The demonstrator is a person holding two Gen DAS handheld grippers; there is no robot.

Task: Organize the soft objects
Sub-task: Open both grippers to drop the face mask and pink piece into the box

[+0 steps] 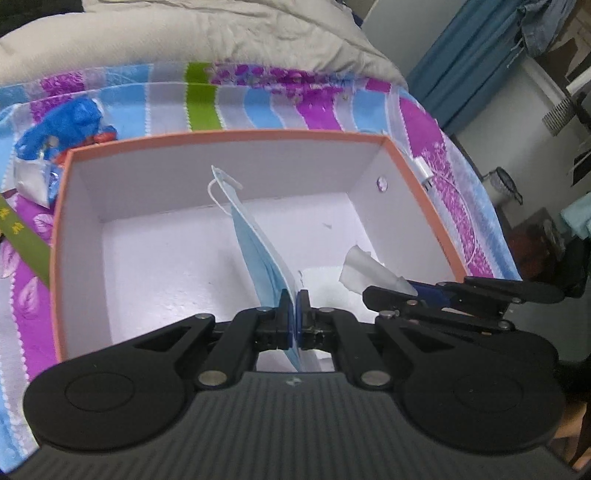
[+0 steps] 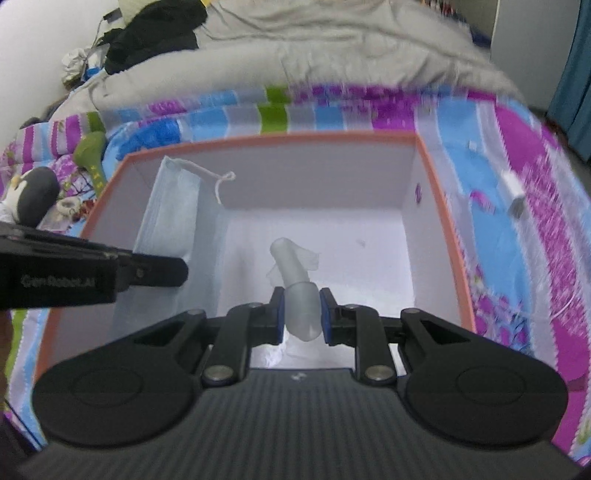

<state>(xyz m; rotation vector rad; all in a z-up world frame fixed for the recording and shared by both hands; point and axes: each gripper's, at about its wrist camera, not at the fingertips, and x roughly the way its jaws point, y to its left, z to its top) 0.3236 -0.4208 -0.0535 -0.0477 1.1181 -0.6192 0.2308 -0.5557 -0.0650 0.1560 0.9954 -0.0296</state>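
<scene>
An orange-rimmed cardboard box with a white inside lies open on the striped bedspread. My left gripper is shut on a light blue face mask, which stands on edge over the box with its white ear loop at the far end. In the right wrist view the same mask hangs along the box's left wall beside the left gripper's finger. My right gripper is shut on a translucent white glove, also held over the box; the glove shows in the left wrist view too.
A blue plastic bag with white packaging lies left of the box. A penguin plush sits further left on the bed. A white cable and plug lie right of the box. A grey quilt is heaped behind.
</scene>
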